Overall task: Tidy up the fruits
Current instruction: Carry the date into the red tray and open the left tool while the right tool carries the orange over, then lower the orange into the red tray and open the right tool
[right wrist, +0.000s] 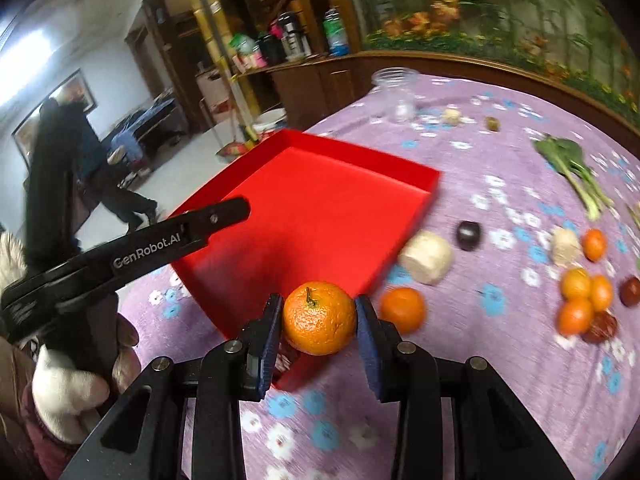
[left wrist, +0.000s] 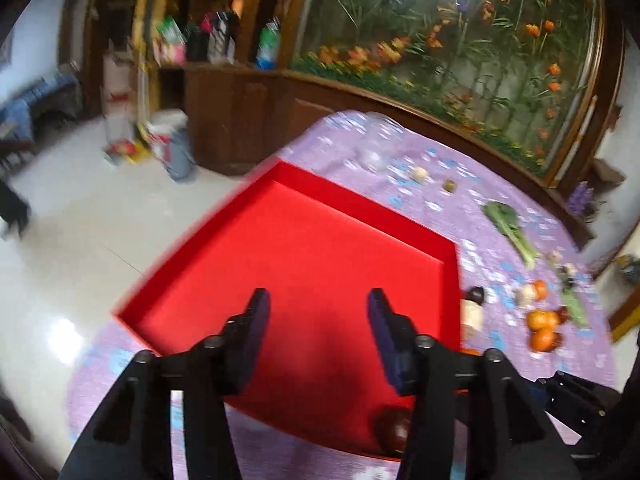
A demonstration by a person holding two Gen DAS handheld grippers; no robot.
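Observation:
A red tray lies on the purple flowered tablecloth; it also shows in the right wrist view. My left gripper is open and empty above the tray's floor. A dark red fruit lies in the tray's near corner. My right gripper is shut on an orange tangerine, held above the tray's near corner. Another tangerine lies on the cloth just right of it. The left gripper's arm reaches over the tray's left side.
To the right on the cloth lie a cluster of tangerines, dark plums, pale lumps, a leafy green and a clear jar. A wooden cabinet stands behind the table. A person moves at far left.

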